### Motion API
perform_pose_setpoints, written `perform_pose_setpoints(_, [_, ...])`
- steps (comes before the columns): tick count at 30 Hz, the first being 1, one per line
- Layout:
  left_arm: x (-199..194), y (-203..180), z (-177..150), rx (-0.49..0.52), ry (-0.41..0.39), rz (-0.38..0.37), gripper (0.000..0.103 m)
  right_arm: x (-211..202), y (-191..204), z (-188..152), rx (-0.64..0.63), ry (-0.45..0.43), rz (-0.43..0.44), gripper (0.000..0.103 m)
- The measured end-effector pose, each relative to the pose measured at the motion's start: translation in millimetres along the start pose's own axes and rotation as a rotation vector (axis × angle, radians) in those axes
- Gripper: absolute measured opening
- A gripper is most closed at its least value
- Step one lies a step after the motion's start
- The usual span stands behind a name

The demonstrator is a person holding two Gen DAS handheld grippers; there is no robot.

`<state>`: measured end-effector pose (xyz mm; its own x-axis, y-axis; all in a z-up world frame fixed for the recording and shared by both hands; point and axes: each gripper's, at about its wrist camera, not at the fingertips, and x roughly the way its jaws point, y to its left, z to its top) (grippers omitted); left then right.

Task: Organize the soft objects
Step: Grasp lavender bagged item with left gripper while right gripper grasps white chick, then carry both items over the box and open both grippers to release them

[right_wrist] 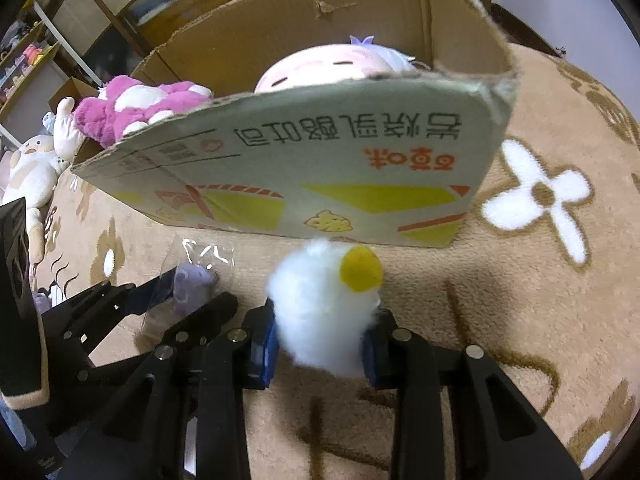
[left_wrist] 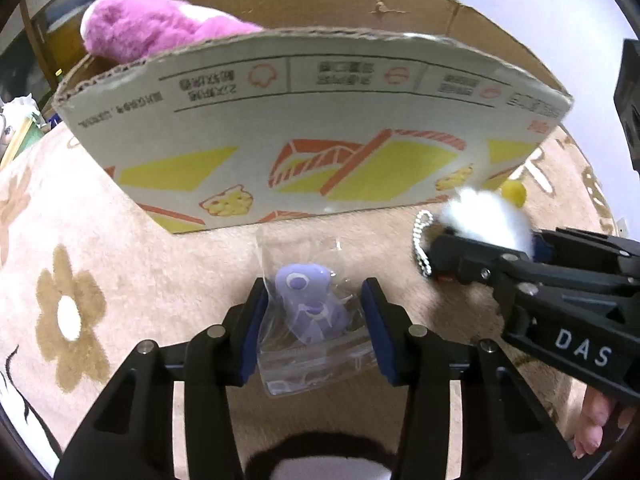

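My left tongs [left_wrist: 314, 320] pinch the bagged purple toy [left_wrist: 310, 306] and my right tongs [right_wrist: 320, 334] pinch the white fluffy toy [right_wrist: 320, 300], both low over the rug [right_wrist: 540, 300] before the cardboard box [right_wrist: 320, 152]; I should lift each above its near wall before letting go.

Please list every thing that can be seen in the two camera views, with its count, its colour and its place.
cardboard box: one, brown with yellow and orange print, open, on the carpet ahead of both tools
pink plush: one, pink and white, in the box at its left end
doll head: one, pale pink with lilac hair, in the box
white plush: one, white with a yellow spot, between the right tool's fingers
bead chain: one, silver, hanging by the white plush
purple toy in clear bag: one, lilac, between the left tool's fingers
cream plush: one, left of the box
carpet: one, beige with flowers
left tool: black, blue pads
right tool: black, blue pads
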<state>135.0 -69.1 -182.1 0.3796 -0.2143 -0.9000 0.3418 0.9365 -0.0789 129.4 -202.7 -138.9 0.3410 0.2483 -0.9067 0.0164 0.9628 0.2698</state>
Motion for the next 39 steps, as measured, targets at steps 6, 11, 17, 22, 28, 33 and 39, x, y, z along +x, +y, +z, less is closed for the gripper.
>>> perform_pose_setpoints(6, [-19,9,-7,-0.018,-0.011,-0.031,0.024,-13,-1,2,0.012,-0.05,-0.024,0.034])
perform_pose_setpoints(11, [-24,24,-6,-0.024,0.014,-0.057,0.021,-30,1,0,0.008,-0.084,-0.031,0.034])
perform_pose_setpoints(17, [-34,37,-10,-0.065,0.014,-0.123,0.019,-47,0,-11,0.023,-0.121,-0.024,0.034])
perform_pose_setpoints(22, [-55,46,-13,-0.06,-0.025,-0.123,0.018,-65,2,-15,0.004,-0.179,-0.035,0.034])
perform_pose_setpoints(28, [-92,53,-24,-0.037,-0.136,-0.073,0.018,-96,10,-14,-0.015,-0.299,-0.018,0.034])
perform_pose_setpoints(33, [-134,45,-25,0.015,-0.29,-0.066,0.018,-124,18,-11,-0.035,-0.397,0.006,0.034])
perform_pose_setpoints(39, [-160,29,-10,0.066,-0.426,0.011,0.018,-152,25,4,-0.069,-0.475,0.027,0.034])
